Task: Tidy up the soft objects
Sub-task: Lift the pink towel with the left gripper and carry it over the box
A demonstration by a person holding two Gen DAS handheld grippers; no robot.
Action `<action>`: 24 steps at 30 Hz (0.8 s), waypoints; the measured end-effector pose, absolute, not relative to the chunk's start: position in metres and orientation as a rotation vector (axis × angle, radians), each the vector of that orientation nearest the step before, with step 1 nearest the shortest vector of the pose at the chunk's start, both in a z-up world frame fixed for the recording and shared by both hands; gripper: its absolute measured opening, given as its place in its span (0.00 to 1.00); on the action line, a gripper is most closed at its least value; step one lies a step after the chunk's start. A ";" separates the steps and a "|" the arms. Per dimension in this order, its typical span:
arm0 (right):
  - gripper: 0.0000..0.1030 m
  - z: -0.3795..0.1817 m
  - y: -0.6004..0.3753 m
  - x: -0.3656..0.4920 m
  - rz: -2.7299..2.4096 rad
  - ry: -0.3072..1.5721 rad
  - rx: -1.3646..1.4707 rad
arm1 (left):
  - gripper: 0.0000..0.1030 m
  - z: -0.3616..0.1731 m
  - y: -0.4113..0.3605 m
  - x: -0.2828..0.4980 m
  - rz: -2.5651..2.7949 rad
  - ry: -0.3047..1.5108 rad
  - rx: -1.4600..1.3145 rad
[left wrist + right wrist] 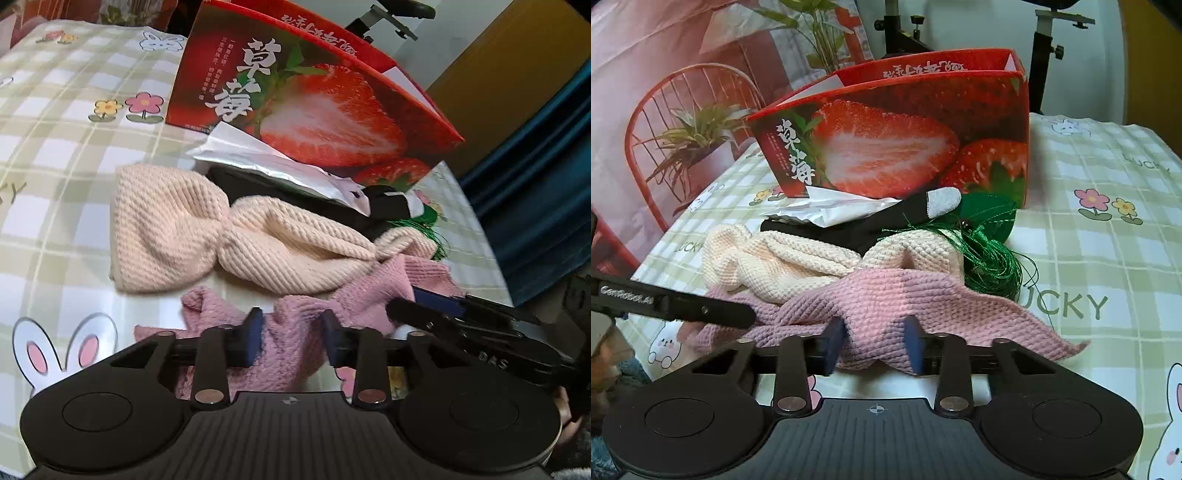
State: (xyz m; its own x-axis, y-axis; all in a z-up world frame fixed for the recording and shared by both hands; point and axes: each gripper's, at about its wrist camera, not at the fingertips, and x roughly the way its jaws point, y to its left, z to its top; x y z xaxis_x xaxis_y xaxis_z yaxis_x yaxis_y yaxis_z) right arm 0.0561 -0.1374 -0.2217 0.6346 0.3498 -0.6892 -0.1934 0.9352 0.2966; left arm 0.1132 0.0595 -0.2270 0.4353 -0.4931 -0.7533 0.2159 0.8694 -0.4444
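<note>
Pink cloth (886,295) is bunched at the near edge of the pile, on a checked sheet (1108,258). Right gripper (873,345) is narrowed on a raised fold of it; pads are seen pressed into the fabric both sides. Left gripper (291,338) is set at the cloth's other end, jaws part-open w/ pink fabric between; whether its pads bite can't be told. Cream cloth (192,236) is laid just behind, touching the pink one. Behind that, black glove (886,221), white paper (842,210) and green thread (990,251) are heaped against a strawberry box (905,147). Open sheet is left to the right of the pile in the right view, and to the left in the left view.
</note>
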 end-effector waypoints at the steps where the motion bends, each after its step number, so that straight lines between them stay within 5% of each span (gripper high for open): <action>1: 0.27 -0.222 -0.137 0.056 0.317 0.830 0.201 | 0.37 -0.228 0.059 0.112 -0.450 1.031 -0.302; 5: 0.18 -0.220 -0.129 0.052 0.347 0.823 0.168 | 0.35 -0.230 0.054 0.110 -0.454 1.020 -0.283; 8: 0.17 -0.215 -0.126 0.048 0.384 0.790 0.160 | 0.16 -0.230 0.054 0.106 -0.442 1.002 -0.256; 24: 0.16 -0.153 -0.144 0.041 0.411 0.536 0.196 | 0.15 -0.153 0.058 0.085 -0.482 0.643 -0.152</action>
State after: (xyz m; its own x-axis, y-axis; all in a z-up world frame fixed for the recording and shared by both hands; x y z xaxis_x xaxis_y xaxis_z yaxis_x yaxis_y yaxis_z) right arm 0.0407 -0.1437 -0.1534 0.7811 0.4283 -0.4544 -0.3272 0.9005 0.2863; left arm 0.0847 0.0576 -0.1530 0.6947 -0.4760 -0.5393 0.3838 0.8794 -0.2818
